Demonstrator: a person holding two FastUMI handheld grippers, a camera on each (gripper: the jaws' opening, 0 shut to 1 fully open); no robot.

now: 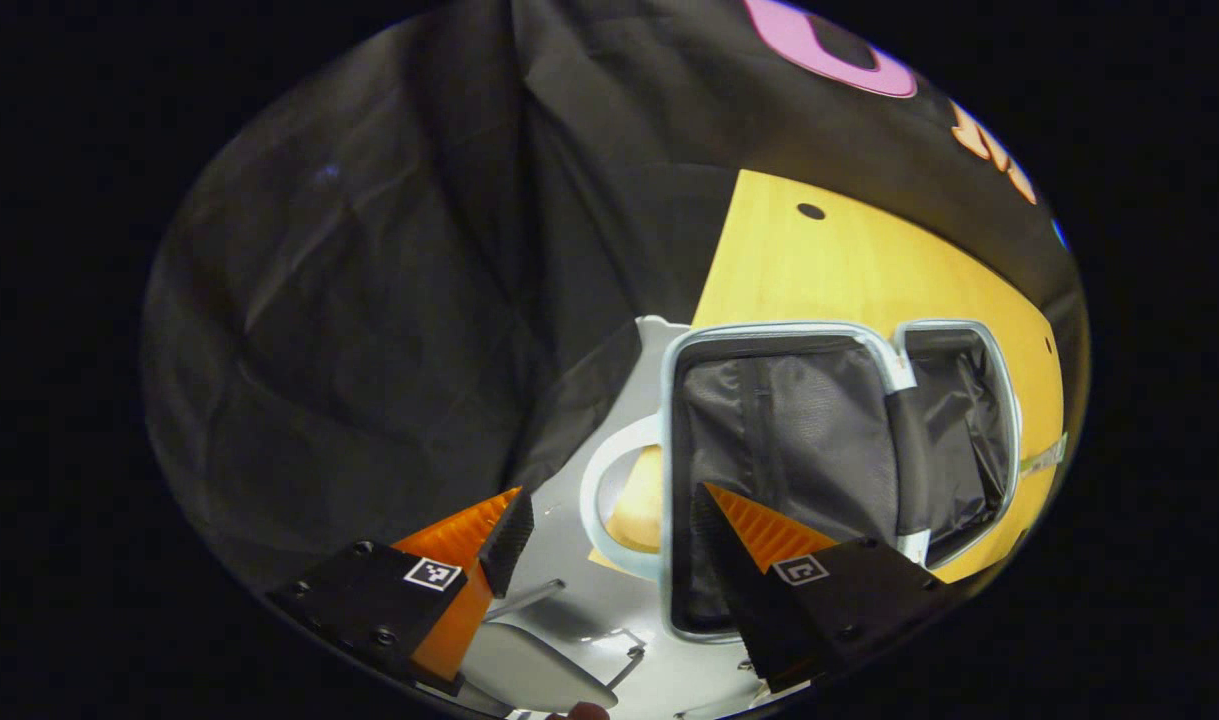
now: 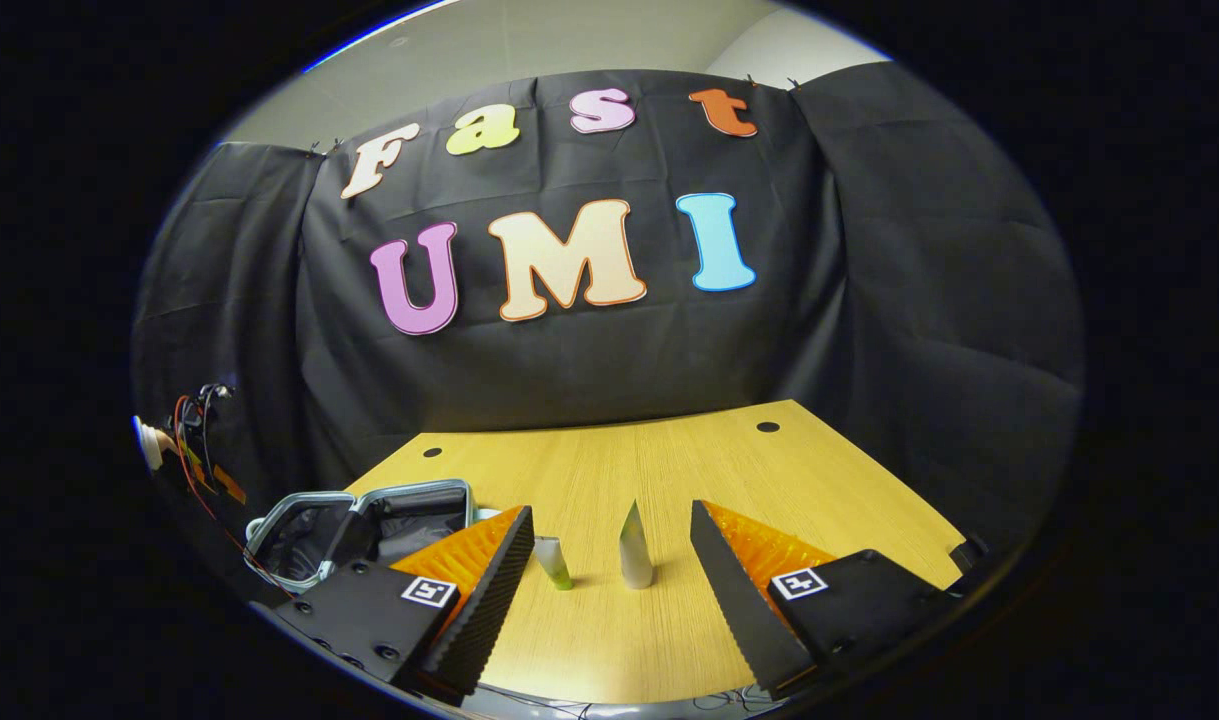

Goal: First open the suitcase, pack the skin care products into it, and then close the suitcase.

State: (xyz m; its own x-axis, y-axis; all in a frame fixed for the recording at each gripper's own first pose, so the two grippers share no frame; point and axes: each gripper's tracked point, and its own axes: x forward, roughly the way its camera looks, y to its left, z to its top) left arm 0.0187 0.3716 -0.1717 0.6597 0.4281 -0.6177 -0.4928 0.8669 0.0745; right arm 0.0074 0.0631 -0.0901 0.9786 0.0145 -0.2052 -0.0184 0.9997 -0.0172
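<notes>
Wooden table, both claws spread apart and holding nothing.

The right gripper hovers low over the table, framing two upright tubes. The left gripper tilts above the suitcase, which lies open on the table's left edge.

Suitcase has a pale silvery-grey shell with dark grey mesh lining inside. Table is yellowish wood grain with a couple of small dark holes. One tube is whitish, the other tube has a green bottom.
</notes>
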